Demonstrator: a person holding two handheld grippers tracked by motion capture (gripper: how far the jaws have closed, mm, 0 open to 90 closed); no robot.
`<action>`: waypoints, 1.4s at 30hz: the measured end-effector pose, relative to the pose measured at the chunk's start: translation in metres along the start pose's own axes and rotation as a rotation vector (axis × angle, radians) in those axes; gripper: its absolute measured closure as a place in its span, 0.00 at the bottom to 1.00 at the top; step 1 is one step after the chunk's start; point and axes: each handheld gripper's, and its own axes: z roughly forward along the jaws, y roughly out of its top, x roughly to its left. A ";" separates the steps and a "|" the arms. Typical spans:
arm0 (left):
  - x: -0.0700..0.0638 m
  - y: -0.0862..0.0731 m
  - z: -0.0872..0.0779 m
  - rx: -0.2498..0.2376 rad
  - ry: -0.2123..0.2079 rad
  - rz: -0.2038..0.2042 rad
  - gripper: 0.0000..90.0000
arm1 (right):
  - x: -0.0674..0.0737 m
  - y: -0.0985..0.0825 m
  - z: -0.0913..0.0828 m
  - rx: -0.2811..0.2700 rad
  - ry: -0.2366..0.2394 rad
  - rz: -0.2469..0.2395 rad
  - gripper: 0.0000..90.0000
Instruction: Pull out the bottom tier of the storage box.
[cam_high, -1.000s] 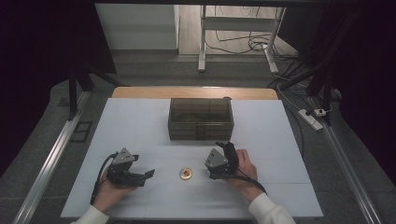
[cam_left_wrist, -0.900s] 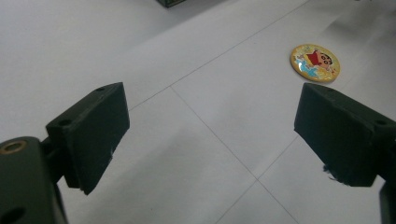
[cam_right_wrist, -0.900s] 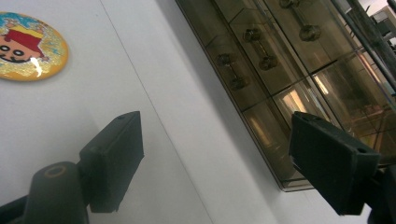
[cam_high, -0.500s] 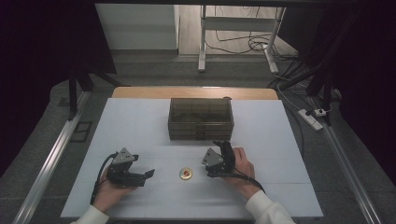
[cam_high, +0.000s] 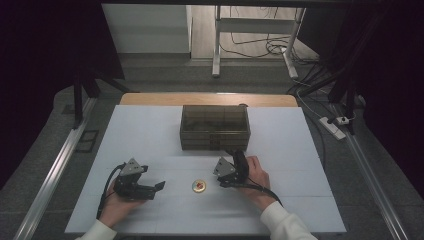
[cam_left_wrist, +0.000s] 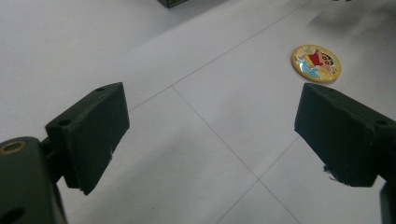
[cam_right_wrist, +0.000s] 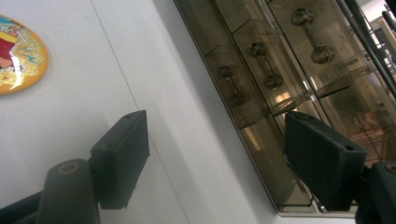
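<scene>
The big white tabletop (cam_high: 150, 130) carries a smoky see-through plastic drawer box (cam_high: 215, 127) at its middle, and nearer the person a small round yellow badge with a cartoon figure on it (cam_high: 198, 186) lies flat between the two hands.

What could go sideways, as a guess: the badge is thin and glossy and sits flush on a smooth surface, so jaws coming down at a shallow angle would probably just skate it along the table instead of getting under its edge. The right gripper (cam_high: 226, 172) is also close to the front of the drawer box, whose little dumbbell-shaped pulls (cam_right_wrist: 264, 65) sit right ahead of its jaws, so a careless swing toward the badge could clip the box.

The right gripper has just been closing its jaws a bit, but there's a wide gap and nothing between them; the badge sits off to the side of its left jaw in the right gripper view, apart from it. The left gripper (cam_high: 152, 187) rests low on the table with jaws spread wide and empty, the badge lying beyond its right jaw, not touching.
</scene>
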 end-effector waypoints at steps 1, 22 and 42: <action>0.000 0.000 0.000 0.000 0.000 0.000 0.11 | 0.000 0.000 0.001 0.000 -0.002 0.001 0.26; 0.000 0.000 -0.001 -0.001 0.001 0.001 0.11 | -0.002 0.005 0.008 -0.001 -0.015 -0.027 0.32; 0.001 0.000 -0.001 0.000 0.002 0.002 0.11 | -0.004 0.005 0.019 0.016 -0.022 -0.047 0.38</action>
